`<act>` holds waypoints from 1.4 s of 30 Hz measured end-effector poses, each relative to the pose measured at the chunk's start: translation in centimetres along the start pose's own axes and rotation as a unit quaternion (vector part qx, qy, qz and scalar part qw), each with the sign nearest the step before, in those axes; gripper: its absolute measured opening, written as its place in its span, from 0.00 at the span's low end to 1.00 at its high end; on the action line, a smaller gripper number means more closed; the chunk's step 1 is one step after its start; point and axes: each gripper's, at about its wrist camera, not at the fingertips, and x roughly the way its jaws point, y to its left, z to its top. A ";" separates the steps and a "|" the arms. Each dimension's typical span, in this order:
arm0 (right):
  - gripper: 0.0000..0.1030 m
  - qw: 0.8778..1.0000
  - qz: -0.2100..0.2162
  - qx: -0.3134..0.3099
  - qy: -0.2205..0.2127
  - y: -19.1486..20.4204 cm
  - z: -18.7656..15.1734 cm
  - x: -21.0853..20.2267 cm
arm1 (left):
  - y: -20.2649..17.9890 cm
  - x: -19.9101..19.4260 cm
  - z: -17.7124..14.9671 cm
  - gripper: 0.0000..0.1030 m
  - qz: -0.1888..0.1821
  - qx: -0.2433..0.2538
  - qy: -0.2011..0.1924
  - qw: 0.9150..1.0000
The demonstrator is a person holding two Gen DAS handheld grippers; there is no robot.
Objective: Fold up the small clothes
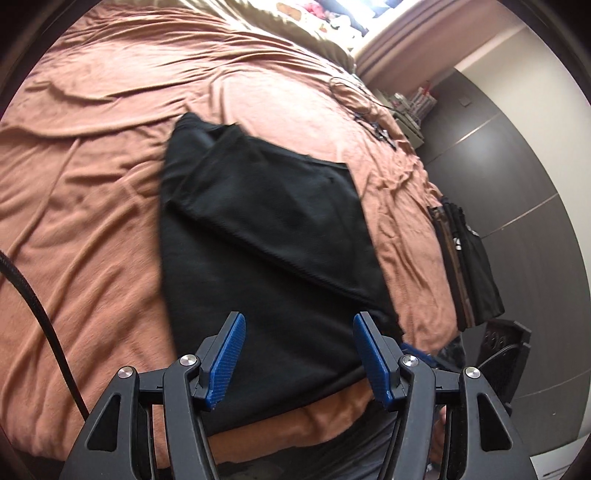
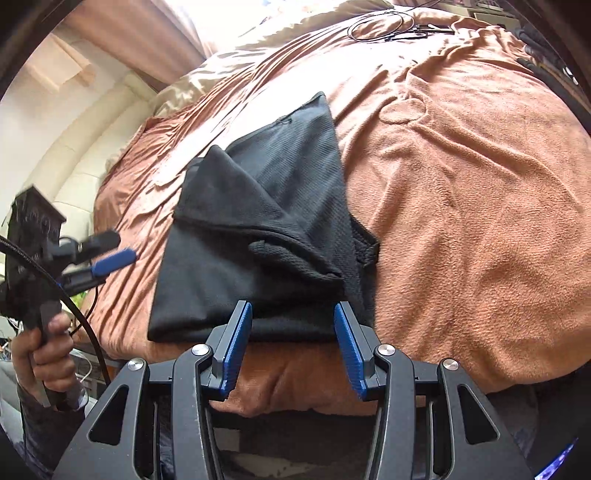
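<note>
A black garment (image 1: 258, 236) lies partly folded on the salmon bedspread (image 1: 92, 177), one flap doubled over its middle. My left gripper (image 1: 299, 321) hovers open just above its near end, blue pads spread, nothing between them. In the right wrist view the same black garment (image 2: 258, 229) shows a folded flap with a rolled hem. My right gripper (image 2: 292, 310) is open at the garment's near edge by the bed's front. The left gripper (image 2: 110, 254) appears there too, held by a hand (image 2: 44, 358) off the bed's left side, its fingers apart.
A thin black cable (image 2: 388, 26) lies looped at the far side of the bedspread (image 2: 461, 184). Dark clothes (image 1: 469, 266) hang off the bed's right edge, near a dark wardrobe (image 1: 517, 166). A black cord (image 1: 37, 306) crosses the left of the left wrist view.
</note>
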 end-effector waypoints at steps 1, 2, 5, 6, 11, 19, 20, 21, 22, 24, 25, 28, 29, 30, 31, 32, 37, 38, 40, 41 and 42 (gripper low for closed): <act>0.43 1.000 -0.002 -0.003 0.000 0.0 0.1 0.1 | 0.6 0.0 -0.3 0.61 0.005 -0.004 0.000 1.000; 0.43 1.000 -0.005 -0.007 0.001 0.1 0.2 0.2 | 1.1 0.0 -0.6 0.61 0.009 -0.008 0.001 1.000; 0.43 1.000 -0.013 -0.014 0.004 0.2 0.5 0.6 | 2.9 0.2 -1.6 0.61 0.017 -0.024 0.006 1.000; 0.43 1.000 -0.015 -0.016 0.005 0.3 0.7 0.7 | 3.4 0.3 -2.0 0.61 0.018 -0.029 0.008 0.999; 0.43 0.999 -0.029 -0.040 0.011 0.8 1.5 1.8 | 5.4 1.1 -3.9 0.60 0.027 -0.047 0.026 0.998; 0.41 0.995 -0.043 -0.084 0.013 1.6 2.5 3.0 | 6.2 1.3 -5.0 0.43 0.036 -0.042 0.029 0.998; 0.40 0.995 -0.046 -0.087 0.011 1.8 2.6 3.1 | 6.2 1.3 -5.1 0.42 0.037 -0.042 0.030 0.998; 0.37 0.994 -0.051 -0.093 0.010 1.9 2.7 3.1 | 6.4 1.2 -5.2 0.42 0.035 -0.041 0.031 0.998; 0.32 0.994 -0.054 -0.099 0.009 2.0 2.7 3.1 | 6.5 1.1 -5.2 0.42 0.033 -0.041 0.031 0.998; 0.20 0.992 -0.058 -0.109 0.009 2.3 2.6 3.1 | 6.6 1.1 -5.3 0.42 0.032 -0.042 0.032 0.998; 0.12 0.992 -0.056 -0.111 0.011 2.4 2.6 3.0 | 6.6 1.1 -5.4 0.42 0.032 -0.041 0.032 0.998; 0.05 0.993 -0.052 -0.107 0.008 2.3 2.6 2.4 | 6.4 1.0 -5.3 0.42 0.035 -0.037 0.034 0.998; 0.05 0.994 -0.046 -0.103 0.007 2.2 2.6 2.1 | 6.2 1.0 -5.2 0.42 0.036 -0.037 0.034 0.998; 0.04 0.995 -0.036 -0.097 0.006 2.1 2.6 1.7 | 6.1 0.9 -5.1 0.42 0.037 -0.036 0.033 0.998; 0.04 0.995 -0.029 -0.092 0.005 2.0 2.6 1.5 | 5.9 0.8 -5.1 0.42 0.038 -0.034 0.033 0.998; 0.04 0.996 -0.022 -0.087 0.004 1.9 2.6 1.2 | 5.8 0.7 -5.0 0.42 0.038 -0.033 0.032 0.998; 0.04 0.999 0.011 -0.052 0.007 0.4 2.4 0.1 | 5.4 0.4 -4.9 0.42 0.039 -0.028 0.031 0.998; 0.04 0.999 0.013 -0.047 0.008 0.0 2.3 0.0 | 5.3 0.4 -4.9 0.42 0.040 -0.026 0.030 0.998; 0.04 0.999 0.006 -0.041 0.010 -0.7 2.0 0.0 | 4.9 0.4 -4.9 0.42 0.043 -0.022 0.028 0.998; 0.04 0.999 0.002 -0.038 0.012 -1.1 1.8 0.1 | 4.8 0.4 -4.8 0.42 0.045 -0.021 0.027 0.998; 0.04 0.999 -0.001 -0.032 0.015 -1.5 1.7 0.3 | 4.8 0.5 -4.8 0.42 0.046 -0.020 0.027 0.998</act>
